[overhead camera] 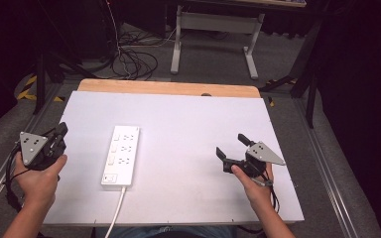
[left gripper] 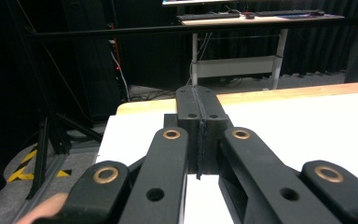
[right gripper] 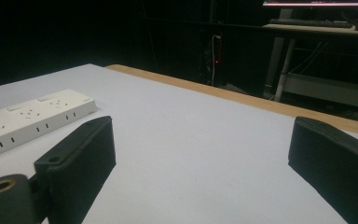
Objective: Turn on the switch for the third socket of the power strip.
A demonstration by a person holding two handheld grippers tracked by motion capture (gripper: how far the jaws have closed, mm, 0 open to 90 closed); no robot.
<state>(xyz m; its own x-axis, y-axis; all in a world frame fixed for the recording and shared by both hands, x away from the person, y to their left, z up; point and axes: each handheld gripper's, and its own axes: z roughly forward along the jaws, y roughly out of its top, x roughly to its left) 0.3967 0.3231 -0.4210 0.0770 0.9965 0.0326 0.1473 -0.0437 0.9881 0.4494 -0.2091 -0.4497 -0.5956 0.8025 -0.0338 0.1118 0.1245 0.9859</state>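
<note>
Left hand-held gripper (overhead camera: 59,132): jaws pressed fully together on nothing, held at the left edge of the white worktop (overhead camera: 193,124). Right hand-held gripper (overhead camera: 232,145): jaws spread wide and empty, held over the worktop's right part. Between them, nearer the left one, lay a white power strip (overhead camera: 121,156) flat on the worktop, its white cord (overhead camera: 117,210) trailing over the near edge.
</note>
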